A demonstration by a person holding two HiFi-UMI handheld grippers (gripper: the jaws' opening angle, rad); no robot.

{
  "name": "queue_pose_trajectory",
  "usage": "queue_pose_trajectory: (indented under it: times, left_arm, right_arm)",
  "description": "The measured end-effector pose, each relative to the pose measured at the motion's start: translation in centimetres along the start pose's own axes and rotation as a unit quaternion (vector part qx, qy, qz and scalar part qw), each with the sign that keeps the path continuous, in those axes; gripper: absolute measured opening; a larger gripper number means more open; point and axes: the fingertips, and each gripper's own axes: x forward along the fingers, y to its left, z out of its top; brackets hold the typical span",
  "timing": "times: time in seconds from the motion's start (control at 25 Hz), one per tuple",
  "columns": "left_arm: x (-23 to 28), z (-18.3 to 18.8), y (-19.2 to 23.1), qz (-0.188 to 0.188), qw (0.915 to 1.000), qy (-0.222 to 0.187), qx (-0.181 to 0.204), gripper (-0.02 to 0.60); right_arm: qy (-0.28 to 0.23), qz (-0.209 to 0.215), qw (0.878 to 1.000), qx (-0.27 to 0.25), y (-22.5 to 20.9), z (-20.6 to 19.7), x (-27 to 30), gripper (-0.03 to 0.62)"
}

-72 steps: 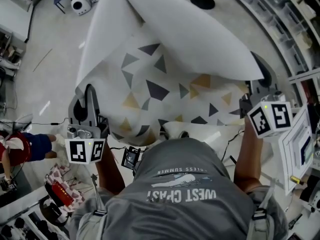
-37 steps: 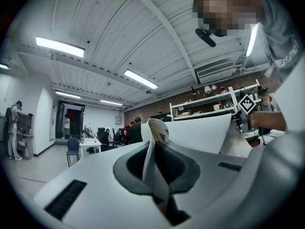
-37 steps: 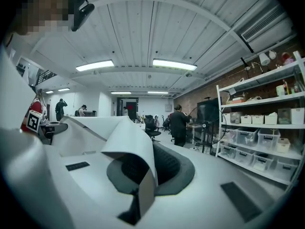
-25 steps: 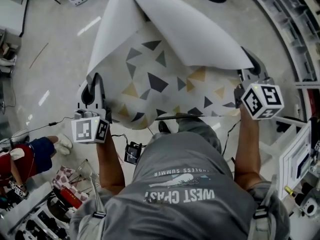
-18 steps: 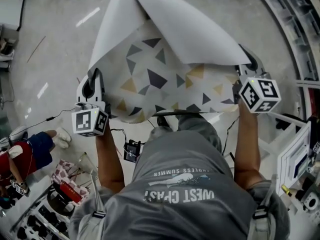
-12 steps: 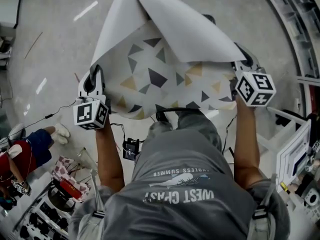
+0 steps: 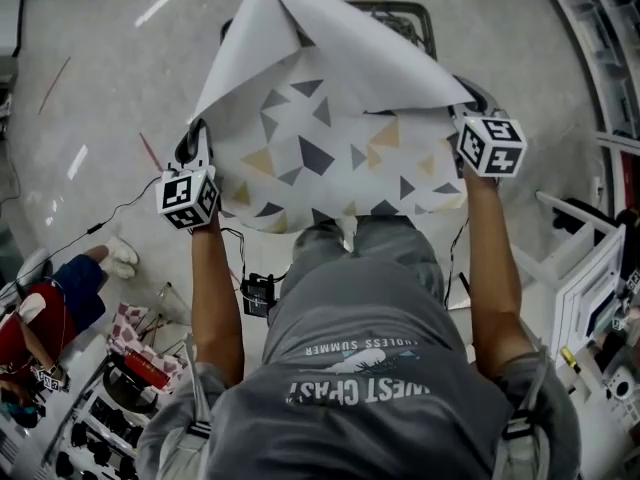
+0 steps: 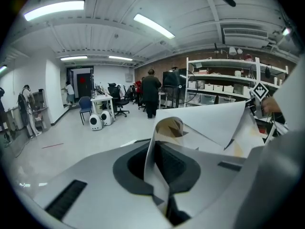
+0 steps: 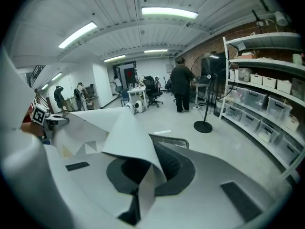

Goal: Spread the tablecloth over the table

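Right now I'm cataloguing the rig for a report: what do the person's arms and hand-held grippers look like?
The left hand-held gripper and the right hand-held gripper each have a light grey body, dark grey jaw pads and a white cube with black square markers. The person wears a grey short-sleeved T-shirt with white print; forearms are bare.

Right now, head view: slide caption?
Left tool and right tool each clamp an edge of the triangle-patterned tablecloth, far part folded over.

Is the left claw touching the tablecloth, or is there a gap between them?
Touching. The left gripper view shows the left claw shut on the tablecloth, with a fold of its edge pinched between the jaws.
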Motion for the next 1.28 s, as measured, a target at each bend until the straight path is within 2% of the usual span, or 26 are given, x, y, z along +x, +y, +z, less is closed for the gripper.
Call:
queue_pose_trajectory:
  times: [0.52, 0.64, 0.84, 0.96, 1.08, 1.16, 1.28]
  left_arm:
    - [9.1, -7.9, 1.7, -0.003, 0.9951, 0.096, 0.025, -0.002]
    - [10.1, -9.4, 2.9, 0.008, 0.9937, 0.108, 0.026, 0.001]
    - [11.7, -14.0, 5.7, 0.032, 0.9877, 0.153, -0.002, 0.020]
    - [12.9, -16.4, 7.1, 0.043, 0.9815, 0.187, -0.010, 0.061]
    - [13.8, -18.1, 7.7, 0.047, 0.9739, 0.222, 0.008, 0.086]
    - [14.2, -18.9, 8.0, 0.054, 0.9705, 0.235, 0.014, 0.101]
    - [14.6, -20.1, 8.6, 0.060, 0.9676, 0.245, -0.007, 0.120]
  right_arm:
    - [0.075, -0.001, 0.997, -0.012, -3.6, -7.0, 9.5, 0.020]
    - [0.083, -0.017, 0.996, 0.001, -5.2, -7.7, 10.7, 0.028]
    - [0.129, -0.075, 0.988, 0.033, -9.7, -11.3, 12.4, 0.131]
    - [0.147, -0.101, 0.984, 0.010, -11.6, -12.2, 12.9, 0.163]
    - [0.156, -0.114, 0.981, -0.032, -12.7, -11.9, 12.9, 0.168]
    - [0.166, -0.119, 0.977, -0.052, -13.5, -11.9, 12.9, 0.199]
    - [0.171, -0.113, 0.978, -0.040, -14.9, -11.7, 13.3, 0.248]
